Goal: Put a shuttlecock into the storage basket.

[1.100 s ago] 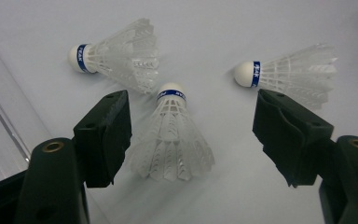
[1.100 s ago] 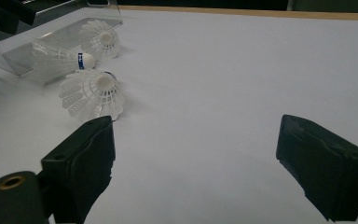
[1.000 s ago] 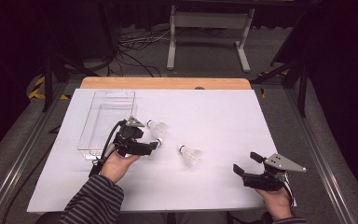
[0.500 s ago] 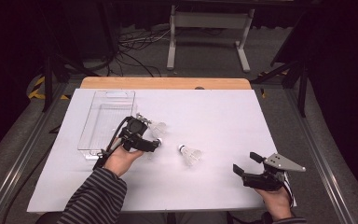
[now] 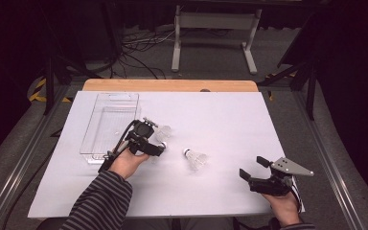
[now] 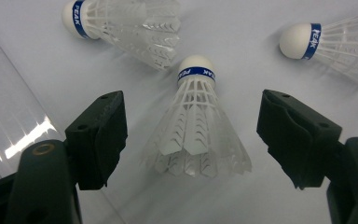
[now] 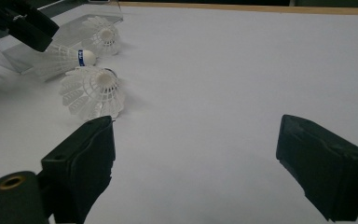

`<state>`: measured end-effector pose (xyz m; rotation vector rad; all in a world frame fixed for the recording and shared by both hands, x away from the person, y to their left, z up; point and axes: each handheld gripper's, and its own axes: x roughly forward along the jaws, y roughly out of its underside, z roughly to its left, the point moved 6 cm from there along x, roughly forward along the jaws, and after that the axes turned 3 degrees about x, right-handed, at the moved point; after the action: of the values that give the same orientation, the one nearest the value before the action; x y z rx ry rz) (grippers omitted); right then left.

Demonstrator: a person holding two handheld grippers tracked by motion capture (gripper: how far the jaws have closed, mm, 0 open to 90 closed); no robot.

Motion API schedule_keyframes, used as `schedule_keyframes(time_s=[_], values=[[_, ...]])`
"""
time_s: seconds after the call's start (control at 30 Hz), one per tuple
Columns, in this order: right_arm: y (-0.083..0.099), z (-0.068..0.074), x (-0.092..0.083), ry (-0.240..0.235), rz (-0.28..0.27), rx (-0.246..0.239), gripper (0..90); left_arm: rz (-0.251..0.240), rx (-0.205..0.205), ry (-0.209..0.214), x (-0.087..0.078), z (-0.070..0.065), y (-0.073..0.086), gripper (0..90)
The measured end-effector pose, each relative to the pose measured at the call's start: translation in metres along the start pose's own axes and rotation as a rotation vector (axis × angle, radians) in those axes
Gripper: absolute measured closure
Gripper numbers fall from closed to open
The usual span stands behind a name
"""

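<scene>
White sheet (image 5: 230,139) over wooden table (image 5: 172,85), dark room beyond.

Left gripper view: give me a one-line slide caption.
Open left gripper straddles a shuttlecock lying on the white table, two more shuttlecocks beyond.

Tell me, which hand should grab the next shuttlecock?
Probably the left. The left gripper already has its open jaws on either side of a shuttlecock, while the right gripper waits open, far off.
</scene>
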<state>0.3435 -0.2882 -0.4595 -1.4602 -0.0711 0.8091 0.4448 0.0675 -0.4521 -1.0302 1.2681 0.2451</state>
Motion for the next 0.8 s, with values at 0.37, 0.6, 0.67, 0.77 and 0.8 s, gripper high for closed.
schedule_keyframes(time_s=[0.37,0.6,0.67,0.77,0.8], values=[[0.0,0.0,0.0,-0.002,0.002,-0.001,12.5,0.035,0.004,-0.012,0.007,-0.002,0.0,24.0],[0.0,0.001,0.0,-0.006,0.004,-0.002,12.5,0.065,0.017,-0.014,0.011,-0.004,0.002,24.6],[0.0,0.001,0.001,-0.004,0.006,-0.004,12.5,0.072,0.021,-0.016,0.012,-0.004,0.002,26.2],[0.0,0.001,0.0,-0.004,0.006,-0.004,12.6,0.082,0.027,-0.013,0.012,-0.005,0.003,31.2],[0.0,0.001,0.001,-0.005,0.005,-0.004,12.5,0.085,0.03,-0.012,0.012,-0.005,0.003,32.8]])
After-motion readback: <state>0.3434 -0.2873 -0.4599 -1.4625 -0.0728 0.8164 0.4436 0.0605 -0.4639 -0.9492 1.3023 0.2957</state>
